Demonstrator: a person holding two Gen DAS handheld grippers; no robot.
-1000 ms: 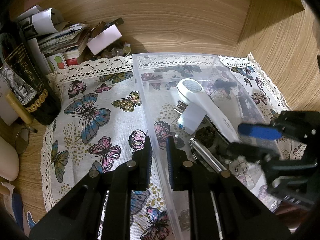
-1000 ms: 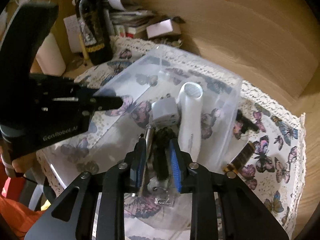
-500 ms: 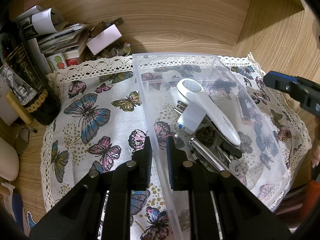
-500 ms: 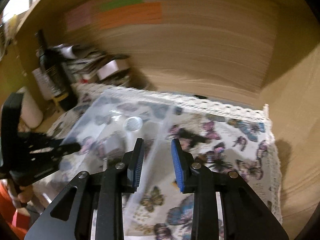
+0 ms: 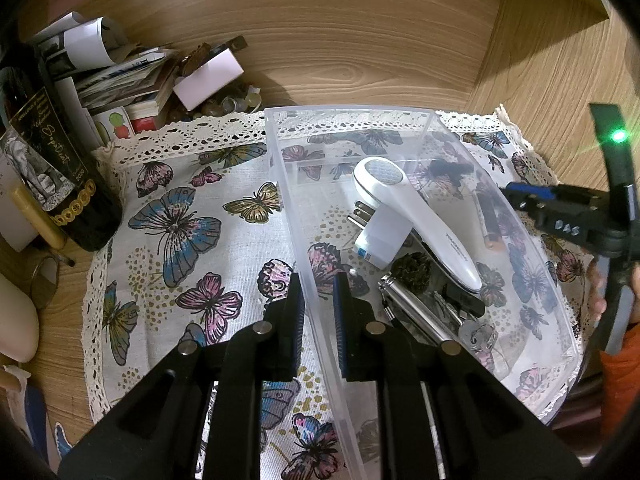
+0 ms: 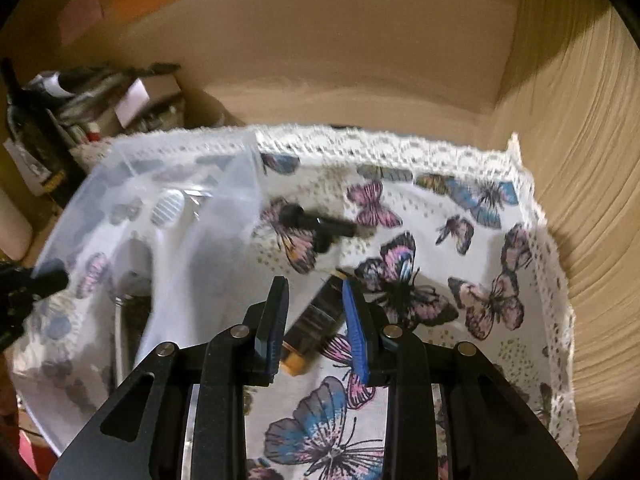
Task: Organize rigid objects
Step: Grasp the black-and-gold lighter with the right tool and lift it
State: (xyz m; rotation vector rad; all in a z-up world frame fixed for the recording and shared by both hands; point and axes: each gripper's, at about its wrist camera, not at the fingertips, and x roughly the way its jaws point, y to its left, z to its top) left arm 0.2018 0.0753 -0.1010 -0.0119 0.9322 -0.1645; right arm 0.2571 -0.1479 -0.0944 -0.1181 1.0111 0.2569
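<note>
The right gripper (image 6: 314,312), fingers spread, straddled a dark gold-ended cylinder (image 6: 310,334); centring before closing seemed wise, while the left gripper (image 5: 318,308) pinched the clear bin wall (image 5: 316,280).

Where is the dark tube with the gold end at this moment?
In the right wrist view, the dark tube lies on the butterfly cloth just outside the clear bin, between the open right tool fingers.
</note>
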